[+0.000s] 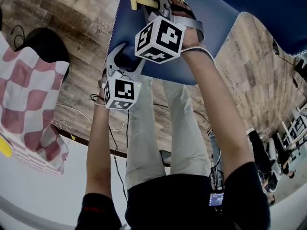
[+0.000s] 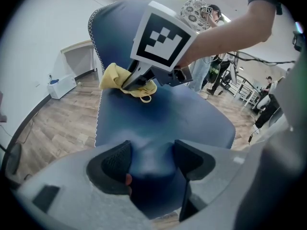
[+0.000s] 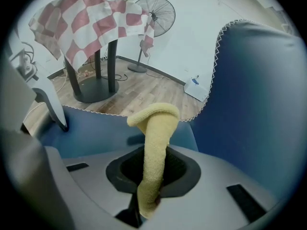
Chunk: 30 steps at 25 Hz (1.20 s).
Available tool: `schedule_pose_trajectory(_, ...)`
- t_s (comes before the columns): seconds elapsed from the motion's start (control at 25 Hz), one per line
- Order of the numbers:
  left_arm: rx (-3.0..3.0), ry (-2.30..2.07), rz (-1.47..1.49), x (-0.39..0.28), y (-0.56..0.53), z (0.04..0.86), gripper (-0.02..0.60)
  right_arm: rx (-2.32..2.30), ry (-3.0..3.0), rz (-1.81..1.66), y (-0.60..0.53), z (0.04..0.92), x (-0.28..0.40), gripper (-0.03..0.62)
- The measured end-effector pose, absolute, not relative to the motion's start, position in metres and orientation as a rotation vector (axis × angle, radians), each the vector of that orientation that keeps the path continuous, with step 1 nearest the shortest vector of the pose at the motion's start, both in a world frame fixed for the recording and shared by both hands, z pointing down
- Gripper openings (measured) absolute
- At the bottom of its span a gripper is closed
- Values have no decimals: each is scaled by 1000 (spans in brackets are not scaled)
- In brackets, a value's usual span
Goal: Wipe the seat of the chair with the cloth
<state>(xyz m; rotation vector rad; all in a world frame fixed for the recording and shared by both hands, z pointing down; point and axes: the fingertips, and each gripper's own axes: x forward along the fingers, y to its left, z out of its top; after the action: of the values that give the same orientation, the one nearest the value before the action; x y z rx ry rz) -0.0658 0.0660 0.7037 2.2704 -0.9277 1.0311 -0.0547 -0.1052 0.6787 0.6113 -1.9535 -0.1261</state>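
Two grippers are in your hands above the blue upholstered chair (image 1: 211, 23), whose edge is trimmed in white stitching. Your right gripper (image 1: 152, 1) reaches farthest, and its jaws are clamped together on the yellow terry cloth (image 3: 154, 143). A folded end of the cloth sticks out past the fingertips, and the rest runs back between the pads.

From the left gripper view, the cloth bunches at the tip of the right gripper, over the blue surface toward the rear of the seat (image 2: 163, 119), near where the backrest (image 3: 254, 90) rises. You cannot tell whether it presses on the fabric.

Your left gripper (image 2: 151, 159) sits nearer to you at the seat's front edge. Its jaws are spread apart, with only the blue upholstery showing between them and nothing clamped. In the head view it lies lower than the right gripper and to its left.

Off to the side, a table draped in a red-and-white checked cloth (image 3: 86, 23) and a black pedestal fan (image 3: 154, 16) stand on the wood-plank floor (image 3: 139, 92).
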Motion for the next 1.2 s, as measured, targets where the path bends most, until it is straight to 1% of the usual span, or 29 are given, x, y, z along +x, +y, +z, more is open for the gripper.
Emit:
schedule_pose_trajectory(0.24,2267,-933,1030,-67,67,704,288,612,-1944,-125,-105,680,-48,49)
schedule_pose_trajectory(0.64,2271,-944,1030,-66,67,704,290,652,-1904,-81,-101,681,-16,49)
schedule_pose_trajectory(1.2,2258,-950,1038,-66,67,704,288,668,-1824,-50,-90,684,48,49)
